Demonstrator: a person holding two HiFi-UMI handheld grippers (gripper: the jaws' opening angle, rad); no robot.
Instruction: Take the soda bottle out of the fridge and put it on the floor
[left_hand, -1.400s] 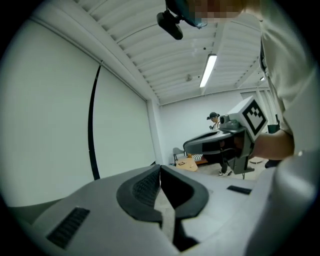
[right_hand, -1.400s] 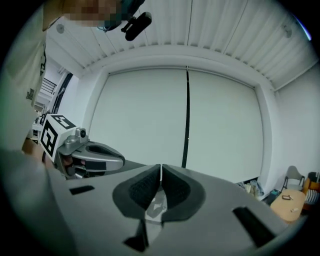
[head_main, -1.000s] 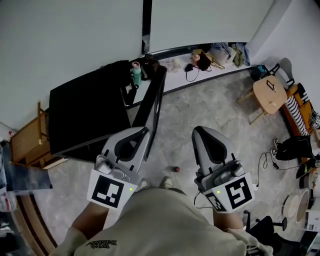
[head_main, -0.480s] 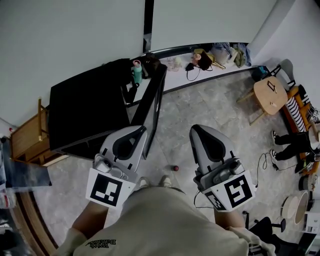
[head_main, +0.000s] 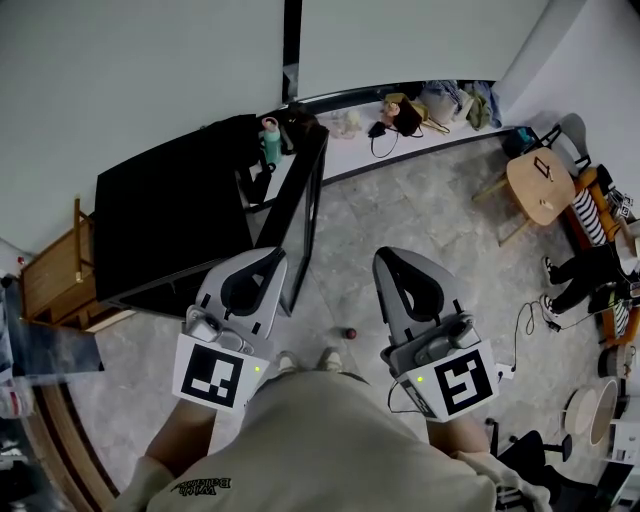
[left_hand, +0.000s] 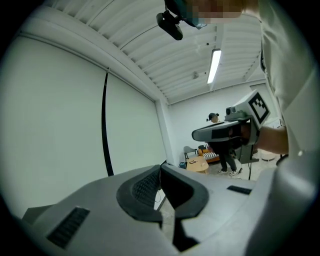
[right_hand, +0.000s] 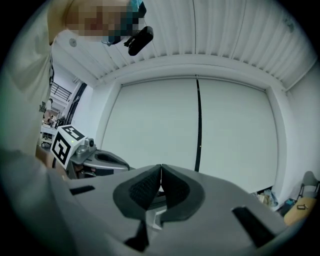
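The green soda bottle (head_main: 271, 145) with a pale cap stands upright in the open black fridge (head_main: 170, 215), by its door. It is well apart from the grey left gripper (head_main: 268, 258) and right gripper (head_main: 386, 257). Both have their jaws pressed together on nothing.

Beige printed shirt (head_main: 330, 440), grey left tool (head_main: 276, 254) and right tool (head_main: 387, 256) (black-white marker cubes (head_main: 212, 370)).

Grey tiled floor (head_main: 420, 215) — black fridge (head_main: 170, 225) and round wooden table (head_main: 540, 187) (well apart) stand on it.
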